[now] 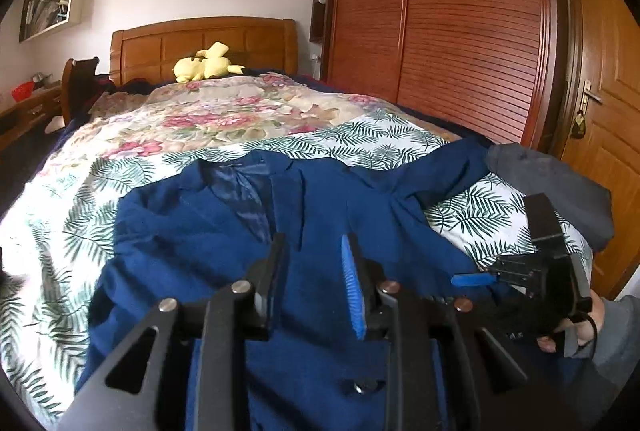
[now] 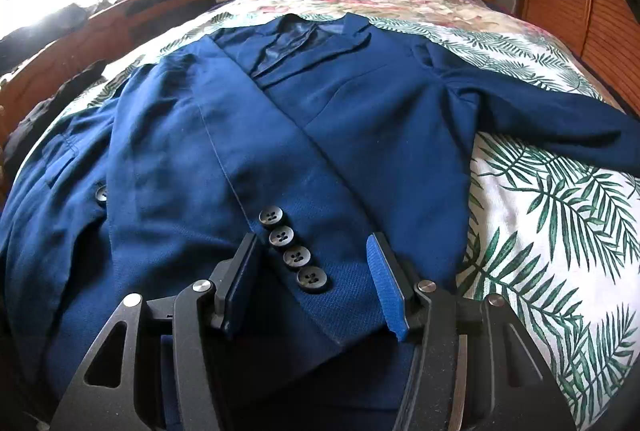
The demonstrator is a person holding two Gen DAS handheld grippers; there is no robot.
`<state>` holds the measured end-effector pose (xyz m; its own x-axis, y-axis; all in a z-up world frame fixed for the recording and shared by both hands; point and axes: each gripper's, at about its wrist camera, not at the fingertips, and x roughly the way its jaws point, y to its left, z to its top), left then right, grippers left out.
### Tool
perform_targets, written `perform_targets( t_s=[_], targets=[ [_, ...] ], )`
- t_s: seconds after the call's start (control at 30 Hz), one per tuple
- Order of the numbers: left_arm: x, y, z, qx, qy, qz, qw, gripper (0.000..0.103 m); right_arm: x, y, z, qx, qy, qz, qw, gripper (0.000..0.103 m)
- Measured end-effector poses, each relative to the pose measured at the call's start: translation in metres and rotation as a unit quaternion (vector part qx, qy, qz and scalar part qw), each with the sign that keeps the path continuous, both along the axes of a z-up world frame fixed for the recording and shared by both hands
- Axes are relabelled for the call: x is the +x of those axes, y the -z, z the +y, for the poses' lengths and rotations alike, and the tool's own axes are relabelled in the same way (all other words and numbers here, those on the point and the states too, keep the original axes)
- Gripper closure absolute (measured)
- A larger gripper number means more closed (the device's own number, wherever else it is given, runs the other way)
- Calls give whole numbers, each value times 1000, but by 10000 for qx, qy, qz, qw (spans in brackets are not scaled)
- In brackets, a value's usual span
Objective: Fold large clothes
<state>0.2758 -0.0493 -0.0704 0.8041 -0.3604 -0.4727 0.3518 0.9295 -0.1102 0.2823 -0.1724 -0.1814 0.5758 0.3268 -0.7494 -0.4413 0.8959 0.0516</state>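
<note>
A dark blue suit jacket [image 1: 192,231] [image 2: 380,119] lies front up on the bed, collar toward the headboard. One sleeve is folded across its front, and the cuff [image 2: 344,295] with several dark buttons [image 2: 291,249] lies between the fingers of my right gripper [image 2: 316,271], which stands open; the pads do not press it. The other sleeve [image 2: 540,119] stretches out to the right. My left gripper [image 1: 314,259] hovers low over the jacket's front, open by a narrow gap with nothing in it. In the left wrist view the right gripper [image 1: 536,271] shows at the right, held by a hand [image 1: 588,323].
A leaf-print sheet [image 2: 552,215] and a floral quilt [image 1: 208,111] cover the bed. A yellow plush toy [image 1: 206,65] rests by the wooden headboard [image 1: 200,39]. A grey garment [image 1: 560,183] lies at the bed's right edge. A wardrobe [image 1: 440,11] and door [image 1: 604,71] stand right, a cluttered desk [image 2: 120,15] left.
</note>
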Motion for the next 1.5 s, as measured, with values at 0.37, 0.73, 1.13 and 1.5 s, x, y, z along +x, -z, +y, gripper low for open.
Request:
perform_targets(
  t_s=[0.37,0.73,1.13,1.5],
  targets=[
    [21,48,0,114,85,373,9992,78,0,1,2,-86,42,-75,9999,47],
    [11,56,-10,391,165,158,9990,78,-4,-33,-10,-121,208,-429,9988,47],
    [11,53,-5,246,199,170,9994,78,92,-71,-122,-223,1764,-514,9827,25],
    [11,52,-4,227,194,186,9994,78,138,-28,-210,637,2945,383,9527,25]
  ],
)
